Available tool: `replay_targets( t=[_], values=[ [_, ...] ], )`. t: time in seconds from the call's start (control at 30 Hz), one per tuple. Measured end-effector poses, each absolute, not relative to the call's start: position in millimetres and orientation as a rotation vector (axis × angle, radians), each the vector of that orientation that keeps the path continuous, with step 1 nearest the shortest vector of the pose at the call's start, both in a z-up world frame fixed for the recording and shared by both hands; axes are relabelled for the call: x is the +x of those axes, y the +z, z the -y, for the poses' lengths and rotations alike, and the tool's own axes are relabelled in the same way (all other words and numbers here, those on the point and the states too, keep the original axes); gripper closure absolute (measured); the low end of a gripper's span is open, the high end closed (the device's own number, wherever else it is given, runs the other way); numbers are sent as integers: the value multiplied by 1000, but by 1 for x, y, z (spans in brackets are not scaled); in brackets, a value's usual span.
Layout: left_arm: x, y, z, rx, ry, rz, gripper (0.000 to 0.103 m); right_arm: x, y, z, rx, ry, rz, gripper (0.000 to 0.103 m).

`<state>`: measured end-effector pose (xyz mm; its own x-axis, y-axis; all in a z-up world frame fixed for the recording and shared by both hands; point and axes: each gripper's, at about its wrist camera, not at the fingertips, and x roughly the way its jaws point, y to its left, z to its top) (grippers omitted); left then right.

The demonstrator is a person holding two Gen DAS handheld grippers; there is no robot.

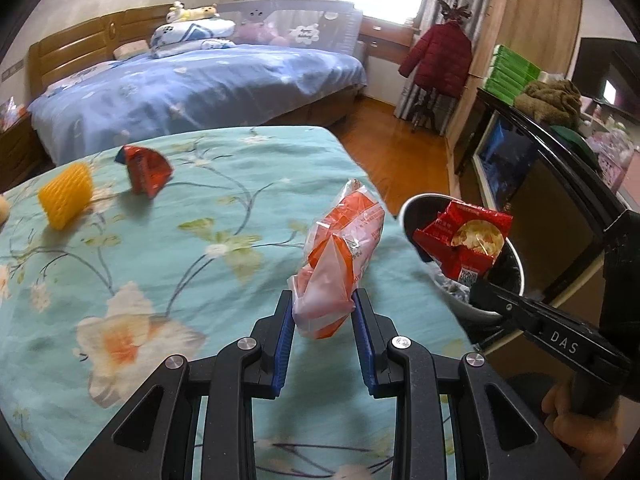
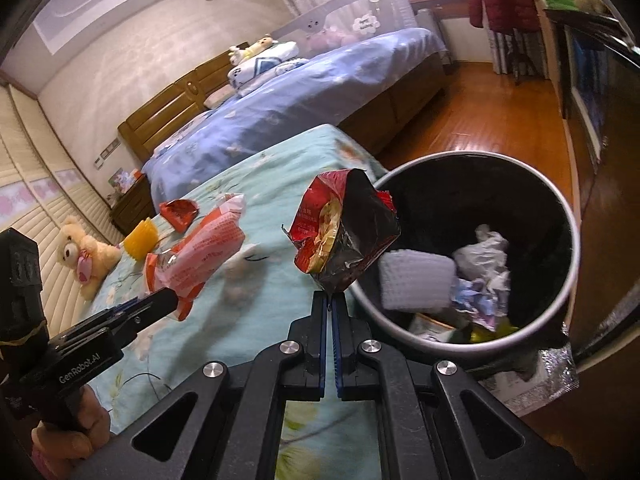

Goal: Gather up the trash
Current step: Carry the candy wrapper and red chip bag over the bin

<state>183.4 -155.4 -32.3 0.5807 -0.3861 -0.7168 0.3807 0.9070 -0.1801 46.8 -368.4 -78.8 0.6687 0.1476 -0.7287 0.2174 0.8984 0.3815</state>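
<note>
Glossy, crinkled clear-and-orange plastic on the bread wrapper [image 1: 338, 264]; shiny foil-lined film on the red snack bag [image 2: 344, 232]. Matt printed cloth on the floral bedspread [image 1: 160, 248]. Brushed metal rim on the trash bin [image 2: 472, 156], polished wood on the floor [image 1: 384, 140].

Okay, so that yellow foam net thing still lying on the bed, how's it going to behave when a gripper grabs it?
The yellow foam net looks like open mesh, so it probably squashes easily and weighs very little. It lies as a short tube on the soft floral bedspread, so a nudge may roll it. Its ribbed surface should keep it from slipping.
</note>
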Motion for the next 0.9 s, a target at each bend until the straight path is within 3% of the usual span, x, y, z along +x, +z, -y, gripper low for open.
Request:
replay_targets(
  t=[0.9],
  values=[
    [197, -42, 229, 73, -536, -847, 76, 24, -87, 429, 496, -175, -841, 101]
  ],
)
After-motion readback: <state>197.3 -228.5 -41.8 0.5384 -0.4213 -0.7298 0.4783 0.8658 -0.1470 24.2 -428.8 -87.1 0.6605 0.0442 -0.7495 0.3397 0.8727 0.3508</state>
